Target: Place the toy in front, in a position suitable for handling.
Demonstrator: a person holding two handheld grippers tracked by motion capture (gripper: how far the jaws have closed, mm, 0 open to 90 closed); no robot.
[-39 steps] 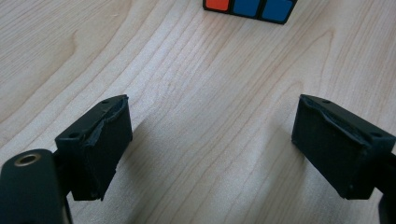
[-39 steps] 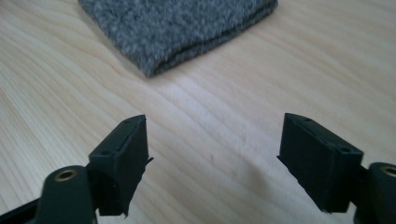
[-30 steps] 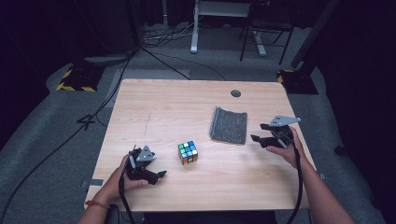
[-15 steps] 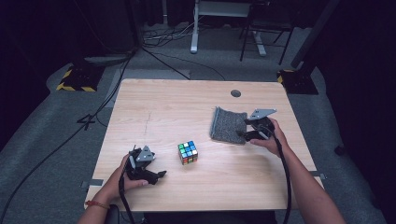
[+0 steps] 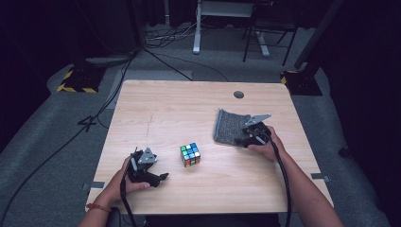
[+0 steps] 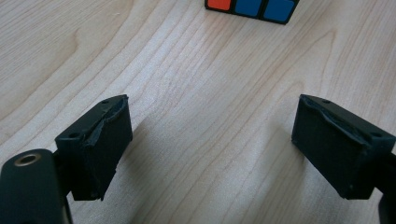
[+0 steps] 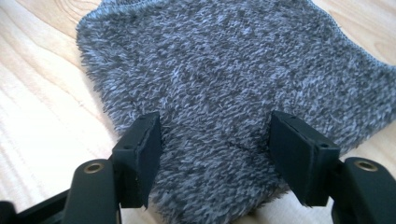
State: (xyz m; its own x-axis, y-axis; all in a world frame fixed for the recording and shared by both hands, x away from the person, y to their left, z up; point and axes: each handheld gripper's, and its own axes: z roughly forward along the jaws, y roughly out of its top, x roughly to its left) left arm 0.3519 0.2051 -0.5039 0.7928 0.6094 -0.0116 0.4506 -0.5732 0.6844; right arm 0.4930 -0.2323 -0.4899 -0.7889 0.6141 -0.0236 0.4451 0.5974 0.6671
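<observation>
A colourful puzzle cube [image 5: 190,154] stands near the middle front of the wooden table [image 5: 179,109]. My left gripper [image 5: 160,178] rests on the table to the cube's left, open, with bare wood between its jaws [image 6: 210,140]. The cube's lower edge [image 6: 252,7] shows beyond them. A grey fuzzy cloth [image 5: 228,126] lies flat to the right of the cube. My right gripper [image 5: 245,137] is at the cloth's right front edge, open. Its jaws stand apart right over the cloth's pile [image 7: 224,70], around the near edge [image 7: 215,140].
A dark round hole [image 5: 239,94] sits in the table's far right part. Beyond the table are floor cables [image 5: 156,52], a desk leg [image 5: 196,28] and a yellow-black striped base [image 5: 78,80]. The person's forearms come in from the bottom edge.
My right gripper has moved left from the table's right side onto the cloth's edge. The left gripper and the cube have stayed put.
</observation>
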